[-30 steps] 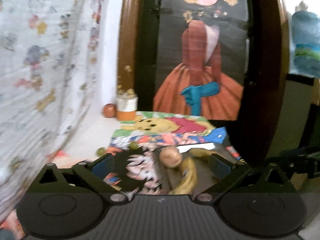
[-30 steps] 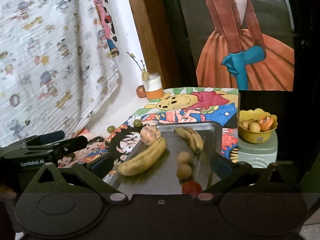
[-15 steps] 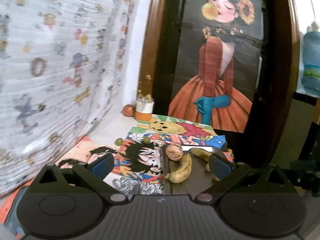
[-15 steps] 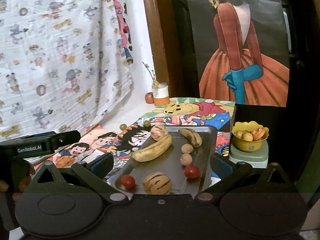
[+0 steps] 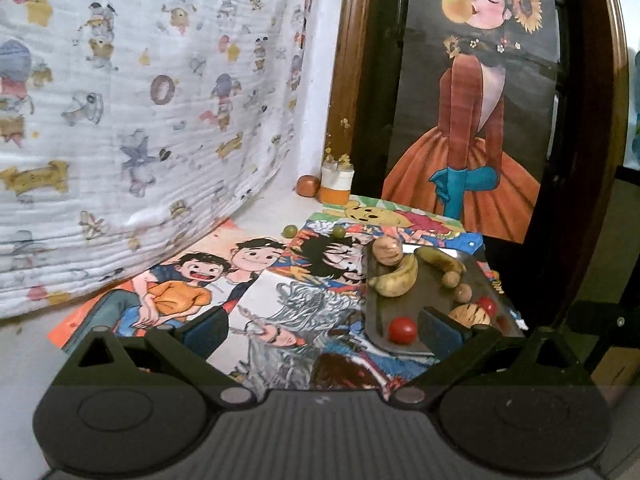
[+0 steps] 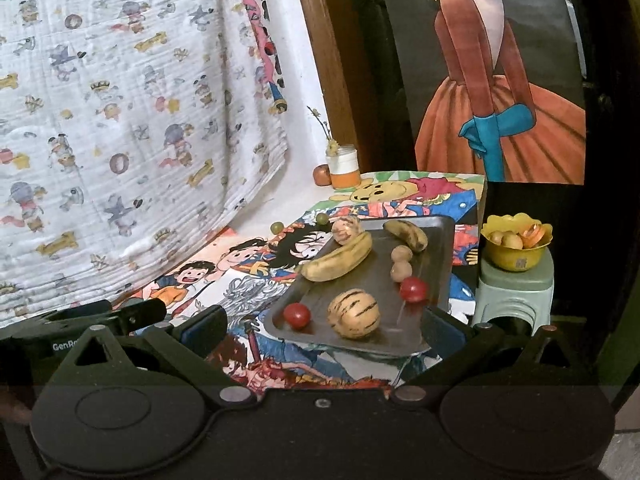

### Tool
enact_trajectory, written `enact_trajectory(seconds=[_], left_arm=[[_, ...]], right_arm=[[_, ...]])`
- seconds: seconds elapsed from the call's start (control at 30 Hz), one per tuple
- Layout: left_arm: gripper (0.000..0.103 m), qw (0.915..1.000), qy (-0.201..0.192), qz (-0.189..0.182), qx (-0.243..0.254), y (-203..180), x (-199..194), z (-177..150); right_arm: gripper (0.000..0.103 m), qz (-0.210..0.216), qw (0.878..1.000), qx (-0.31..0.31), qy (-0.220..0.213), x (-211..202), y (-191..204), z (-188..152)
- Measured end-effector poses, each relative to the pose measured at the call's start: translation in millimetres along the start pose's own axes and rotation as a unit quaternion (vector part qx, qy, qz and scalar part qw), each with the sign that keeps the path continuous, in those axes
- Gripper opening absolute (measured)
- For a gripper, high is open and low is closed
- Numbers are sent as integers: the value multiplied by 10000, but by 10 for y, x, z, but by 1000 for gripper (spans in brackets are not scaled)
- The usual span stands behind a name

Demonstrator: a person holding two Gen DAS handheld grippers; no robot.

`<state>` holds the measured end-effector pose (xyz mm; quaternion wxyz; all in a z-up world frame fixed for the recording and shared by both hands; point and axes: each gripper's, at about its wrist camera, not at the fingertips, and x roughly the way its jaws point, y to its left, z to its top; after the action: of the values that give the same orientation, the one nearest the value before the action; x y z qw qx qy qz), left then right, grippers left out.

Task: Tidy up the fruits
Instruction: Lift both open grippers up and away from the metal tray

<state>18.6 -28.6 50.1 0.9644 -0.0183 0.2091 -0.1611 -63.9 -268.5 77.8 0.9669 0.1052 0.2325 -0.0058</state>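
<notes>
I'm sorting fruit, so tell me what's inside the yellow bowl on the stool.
The yellow bowl holds a few small tan round fruits and some orange pieces at its right. Anything lower down is hidden by the bowl's wall, and the pieces are too small to identify.

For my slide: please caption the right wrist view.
Open right claw faces a metal tray of fruits.

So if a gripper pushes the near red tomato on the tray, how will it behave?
The tomato looks round and smooth, so it would probably roll on the flat metal tray. It lies near the tray's front corner, so it might run into the low rim there. Its glossy skin may slip between fingers.
</notes>
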Motion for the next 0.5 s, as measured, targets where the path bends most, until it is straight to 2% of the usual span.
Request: enact_trajectory(seconds=[0.27,0.5], left_arm=[[103,9997,32,213,142,25,-92,-82],[103,9994,177,259,146,87,-43,-175]], right_arm=[[102,-1,9995,199,231,42,14,-103],[102,37,9984,104,554,158,86,-175]])
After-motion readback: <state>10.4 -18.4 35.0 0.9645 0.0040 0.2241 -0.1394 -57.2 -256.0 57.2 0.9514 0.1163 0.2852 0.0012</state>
